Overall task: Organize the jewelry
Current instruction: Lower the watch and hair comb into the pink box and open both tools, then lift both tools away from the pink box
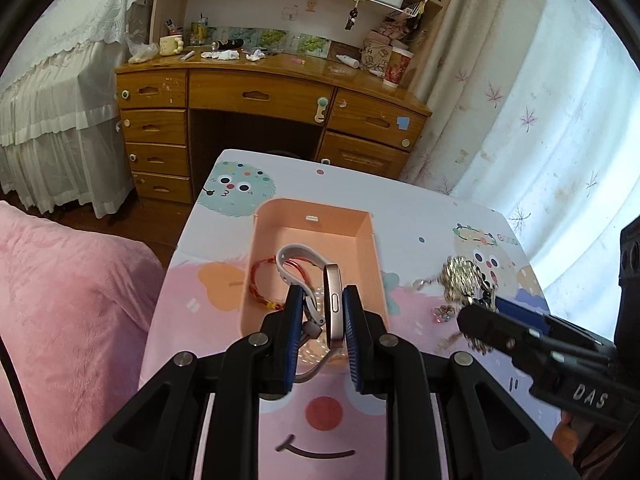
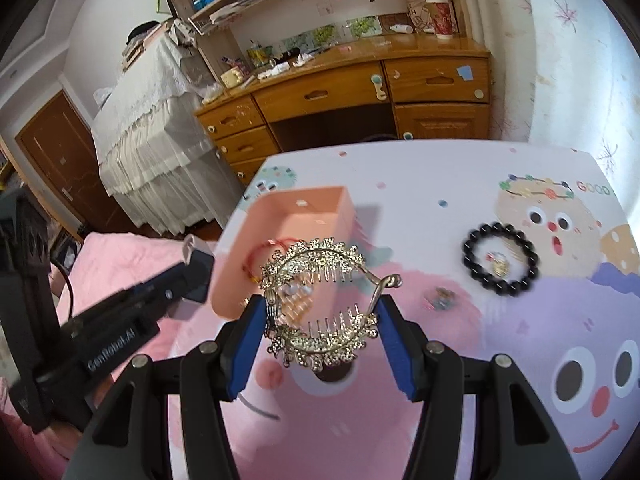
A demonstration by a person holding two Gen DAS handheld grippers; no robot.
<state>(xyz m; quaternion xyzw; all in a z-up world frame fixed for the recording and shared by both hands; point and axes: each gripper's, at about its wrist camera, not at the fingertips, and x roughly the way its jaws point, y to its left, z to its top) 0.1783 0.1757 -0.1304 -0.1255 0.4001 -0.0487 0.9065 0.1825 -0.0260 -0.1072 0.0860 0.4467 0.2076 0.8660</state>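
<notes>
We work over a table point(image 2: 460, 184) covered in a pastel cartoon-print cloth with round smiling faces. Behind it stands a wooden desk point(image 1: 260, 92) with drawers and a cluttered top, shelves above, and a white floral curtain point(image 1: 540, 100) at the right. A pink fluffy blanket point(image 1: 60, 300) lies to the left of the table, and a lace-draped piece of furniture point(image 1: 52, 92) stands further back.

A peach rectangular plastic box point(image 1: 360, 224) sits on the cloth. Inside it lies a red braided cord bracelet point(image 1: 260, 280).

The left gripper point(image 1: 320, 320) pinches a rose-gold smartwatch with a white strap point(image 1: 334, 308) by its case, held above the near end of the box; the strap loops over the bracelet.

The right gripper point(image 2: 322, 320) clamps a gold crystal-studded tiara comb point(image 2: 316, 280) between its blue pads, held above the cloth just right of the box.

On the cloth to the right lies a black beaded bracelet point(image 2: 500, 260), with a small gold trinket point(image 2: 498, 266) inside its ring. A small multicoloured piece point(image 2: 440, 296), too blurred to identify, lies between the bracelet and the tiara.
</notes>
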